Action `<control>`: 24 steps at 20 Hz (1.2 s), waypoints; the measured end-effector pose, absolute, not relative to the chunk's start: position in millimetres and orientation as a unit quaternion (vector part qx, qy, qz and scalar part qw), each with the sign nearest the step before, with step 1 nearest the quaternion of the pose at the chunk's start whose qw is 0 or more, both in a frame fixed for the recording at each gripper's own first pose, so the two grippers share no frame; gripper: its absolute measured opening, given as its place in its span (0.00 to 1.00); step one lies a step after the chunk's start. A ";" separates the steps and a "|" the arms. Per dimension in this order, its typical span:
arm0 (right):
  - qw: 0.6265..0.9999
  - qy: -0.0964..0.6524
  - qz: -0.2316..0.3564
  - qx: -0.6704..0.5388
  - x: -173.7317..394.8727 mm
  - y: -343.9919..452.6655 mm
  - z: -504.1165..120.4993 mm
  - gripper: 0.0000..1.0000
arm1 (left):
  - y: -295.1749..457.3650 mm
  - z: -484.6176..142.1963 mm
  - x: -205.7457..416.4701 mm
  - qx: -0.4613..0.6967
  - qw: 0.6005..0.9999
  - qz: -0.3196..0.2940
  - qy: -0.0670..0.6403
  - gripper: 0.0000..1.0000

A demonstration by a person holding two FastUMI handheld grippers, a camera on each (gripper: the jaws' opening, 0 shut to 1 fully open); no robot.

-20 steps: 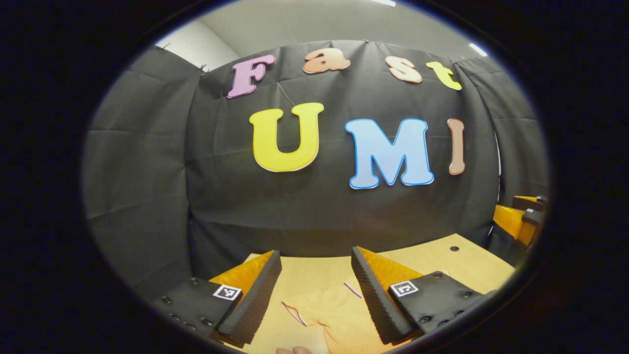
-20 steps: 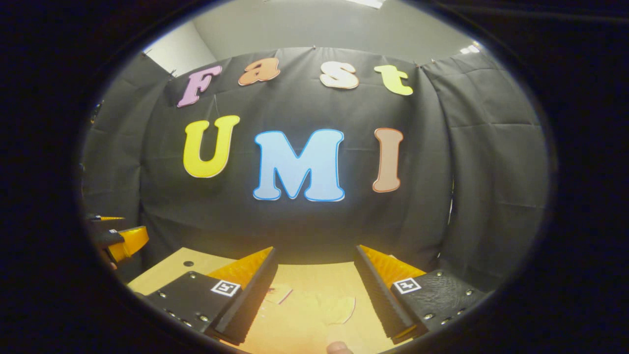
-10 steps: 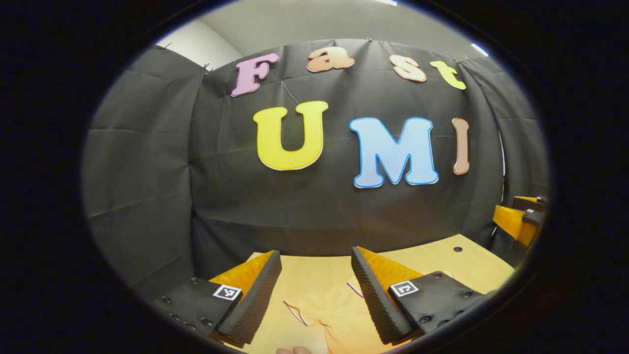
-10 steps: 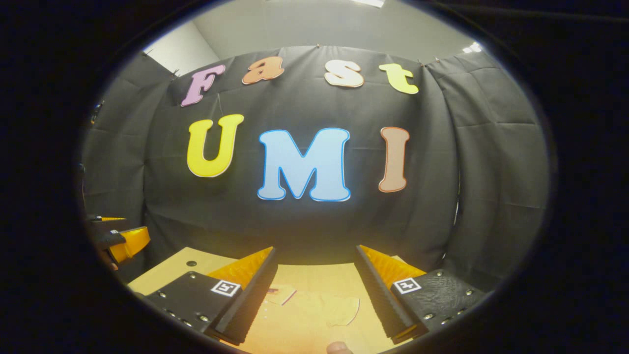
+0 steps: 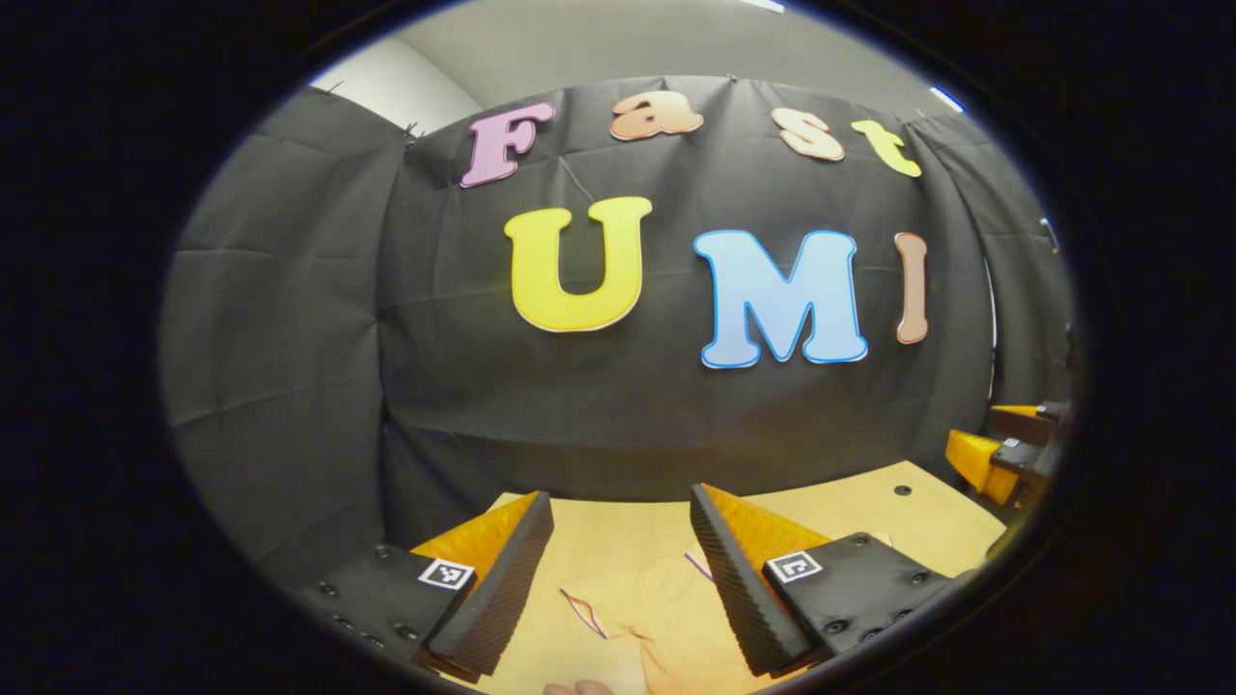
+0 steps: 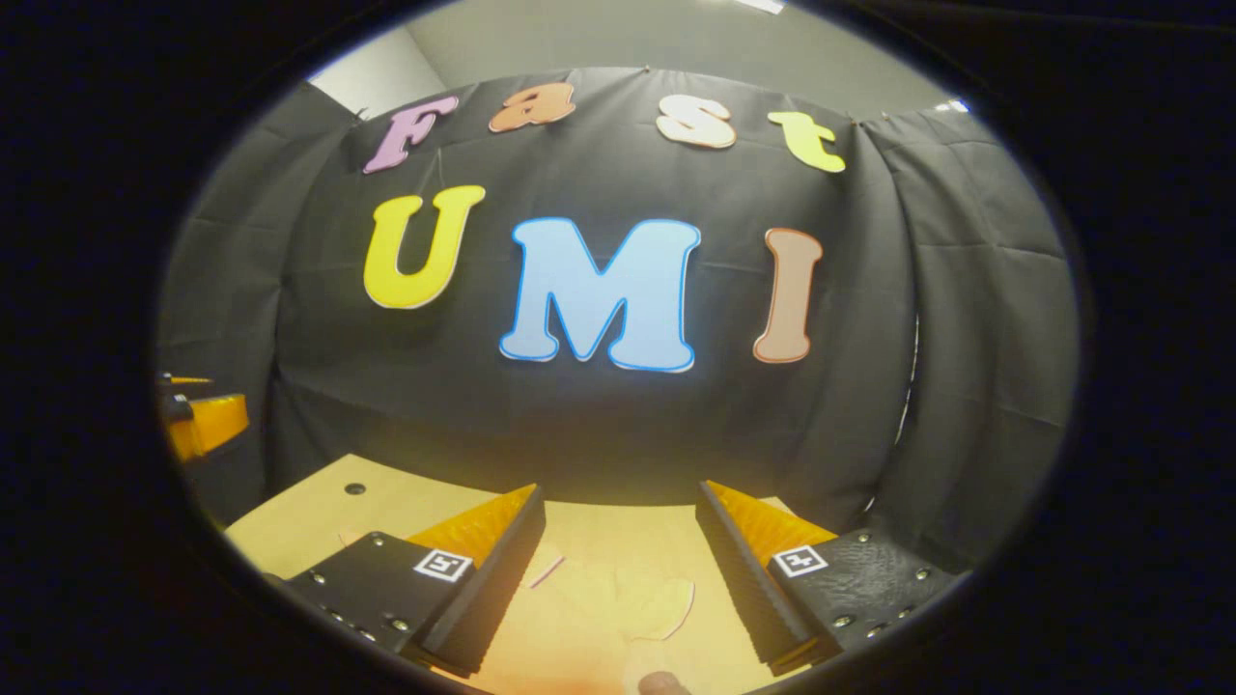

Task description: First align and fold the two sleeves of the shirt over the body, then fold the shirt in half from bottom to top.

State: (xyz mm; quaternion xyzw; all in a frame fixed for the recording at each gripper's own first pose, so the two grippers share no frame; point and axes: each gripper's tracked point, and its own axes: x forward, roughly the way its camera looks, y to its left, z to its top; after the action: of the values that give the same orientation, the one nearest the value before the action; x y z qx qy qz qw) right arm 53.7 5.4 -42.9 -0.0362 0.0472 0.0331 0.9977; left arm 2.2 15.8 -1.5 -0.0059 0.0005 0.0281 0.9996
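I am working at a light wooden table that runs up to the black cloth wall of the booth; above the cloth there is a plain pale wall and ceiling. The tabletop has a small dark hole near its far right corner in the left gripper view, and the same kind of hole shows toward the far left in the right gripper view.

My left gripper has its two fingers spread wide apart, with nothing between them, and it hangs above the table without touching anything. Under the gap lies the shirt, a pale orange-yellow cloth close to the table's own colour, flat on the wood, with a thin dark-trimmed edge showing.

My right gripper is spread just as wide and also holds nothing. Below it I see another part of the shirt, with a rounded trimmed edge lying on the table.

In the left gripper view the other gripper shows at the far right edge, beyond the table. In the right gripper view the other gripper shows at the far left edge. A fingertip peeks in at the bottom of the left gripper view, and one at the bottom of the right gripper view.
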 end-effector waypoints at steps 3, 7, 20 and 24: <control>0.995 0.095 0.032 -0.030 74.6 0.2 -80.6 0.97 | 17.8 -2.2 0.6 -0.004 1.000 0.031 0.000 0.93; 0.988 0.152 0.015 -0.014 100.4 -14.6 -135.4 0.95 | 22.0 -4.6 0.6 -0.005 0.999 0.034 0.004 0.96; 0.941 0.333 -0.052 0.011 150.2 -75.8 -305.1 0.98 | 44.5 -18.0 -2.1 0.002 0.997 0.066 0.029 0.96; 0.930 0.364 -0.055 0.012 153.7 -79.7 -333.7 0.98 | 49.1 -25.1 -2.0 -0.001 0.996 0.079 0.042 0.96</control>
State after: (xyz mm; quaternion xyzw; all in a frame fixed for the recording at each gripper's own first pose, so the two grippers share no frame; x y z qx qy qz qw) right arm 153.7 -79.7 -333.7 0.0121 0.3636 -0.0554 0.9298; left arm -2.0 49.1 -25.1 -0.0012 0.0424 0.0794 0.9959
